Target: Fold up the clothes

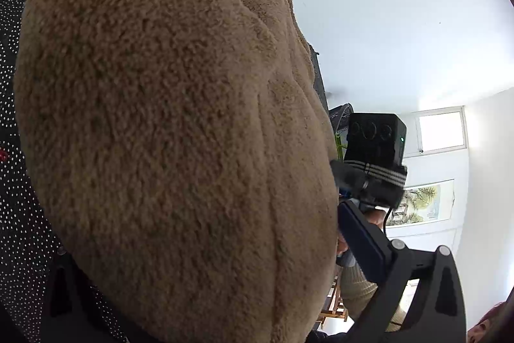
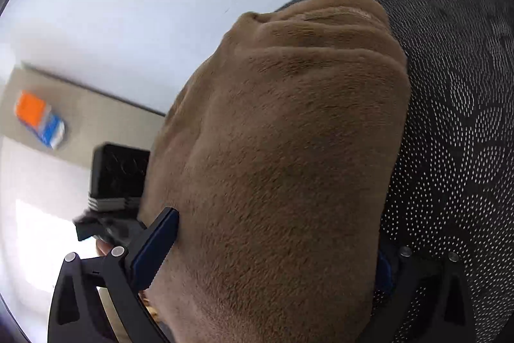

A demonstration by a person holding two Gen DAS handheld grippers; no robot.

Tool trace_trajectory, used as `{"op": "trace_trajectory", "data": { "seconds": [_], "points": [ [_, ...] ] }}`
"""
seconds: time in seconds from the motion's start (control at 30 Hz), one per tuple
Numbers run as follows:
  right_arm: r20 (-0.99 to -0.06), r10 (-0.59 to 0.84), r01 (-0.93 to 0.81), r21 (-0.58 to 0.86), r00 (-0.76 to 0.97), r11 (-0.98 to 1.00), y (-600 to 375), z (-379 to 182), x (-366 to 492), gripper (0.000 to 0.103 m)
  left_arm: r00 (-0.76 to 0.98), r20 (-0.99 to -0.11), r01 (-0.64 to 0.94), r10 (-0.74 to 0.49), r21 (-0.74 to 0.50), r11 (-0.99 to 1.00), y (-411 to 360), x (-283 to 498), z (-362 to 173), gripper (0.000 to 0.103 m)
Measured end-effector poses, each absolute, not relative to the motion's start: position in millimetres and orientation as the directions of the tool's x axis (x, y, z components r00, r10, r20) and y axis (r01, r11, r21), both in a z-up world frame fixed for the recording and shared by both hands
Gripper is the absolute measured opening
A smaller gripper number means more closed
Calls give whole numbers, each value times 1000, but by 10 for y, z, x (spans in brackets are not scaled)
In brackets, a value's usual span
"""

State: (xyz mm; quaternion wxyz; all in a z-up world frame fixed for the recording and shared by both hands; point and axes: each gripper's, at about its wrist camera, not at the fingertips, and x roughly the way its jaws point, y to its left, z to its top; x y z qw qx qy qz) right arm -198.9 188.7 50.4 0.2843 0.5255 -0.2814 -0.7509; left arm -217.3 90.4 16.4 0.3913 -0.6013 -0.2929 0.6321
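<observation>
A garment of brown fleece (image 1: pixel 167 124) backed by black fabric with white dots (image 1: pixel 19 214) is lifted toward the ceiling and fills both views. In the left wrist view my left gripper (image 1: pixel 208 266) is shut on a thick bunch of it; the blue pad of one finger (image 1: pixel 359 240) presses the fleece, and the other finger is mostly hidden. In the right wrist view the same fleece (image 2: pixel 276 150) and dotted fabric (image 2: pixel 456 118) sit between my right gripper (image 2: pixel 270 262), whose blue pad (image 2: pixel 157 246) presses its side. Each view shows the other gripper's black body (image 1: pixel 374 147) (image 2: pixel 119 176) close by.
White ceiling (image 1: pixel 385 5) spans above. A window (image 1: pixel 441 130) and a wall picture (image 1: pixel 417 201) lie to the right, with a person's beige sleeve (image 1: pixel 356 288) below. An orange and blue box (image 2: pixel 40 118) shows at the left of the right wrist view.
</observation>
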Motion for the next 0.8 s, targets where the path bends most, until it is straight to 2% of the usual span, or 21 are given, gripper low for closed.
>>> {"op": "trace_trajectory", "data": {
  "seconds": [0.13,0.3,0.43,0.6,0.8],
  "points": [
    [-585,-752,126,757,-305,-641,1922,480,-1942,103,30,-530,-143,847,-841,-521,919,-2165,185,103],
    [-587,-758,184,742,-286,-644,1850,506,-1895,103,31,-530,-143,848,-842,-521,938,-2157,211,103],
    [-593,-750,201,729,-294,-655,1789,528,-1842,102,33,-531,-140,847,-841,-522,873,-2309,7,103],
    [-618,-710,210,686,-338,-696,1789,526,-1835,74,31,-535,-130,845,-840,-527,799,-2515,-51,103],
    [-641,-648,263,598,-411,-757,1618,683,-1725,59,12,-550,-136,835,-828,-544,814,-2522,-33,103]
  ]
}}
